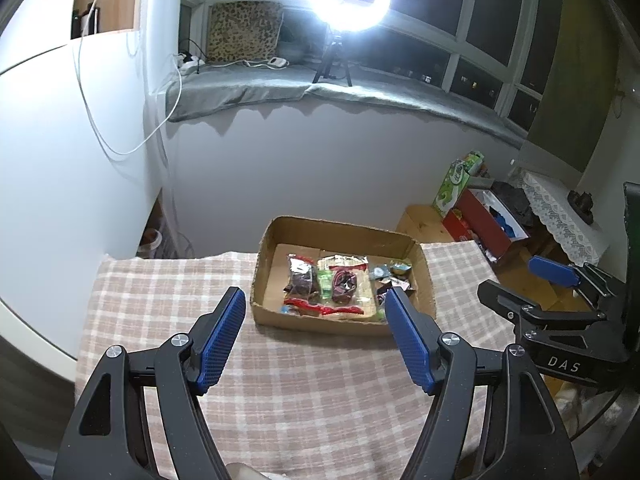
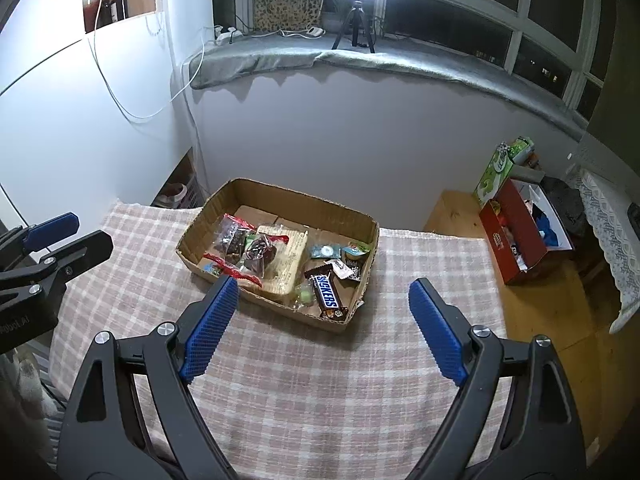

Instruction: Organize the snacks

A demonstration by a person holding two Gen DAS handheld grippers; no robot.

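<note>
A shallow cardboard box [image 1: 264,256] [image 2: 288,194] stands at the far side of the checked tablecloth [image 1: 168,288] [image 2: 320,380]. It holds several snacks: two clear bags with red tops [image 1: 300,276] [image 2: 234,236], a Snickers bar [image 2: 326,290] and small wrapped sweets [image 2: 326,251]. My left gripper [image 1: 314,304] is open and empty, above the cloth just short of the box. My right gripper [image 2: 324,290] is open and empty, also short of the box; it shows at the right of the left wrist view [image 1: 552,272].
A red box [image 2: 516,244] and a green carton [image 2: 496,176] sit on the wooden floor right of the table. A ring light on a tripod [image 1: 334,62] stands on the grey window ledge. A white wall is on the left.
</note>
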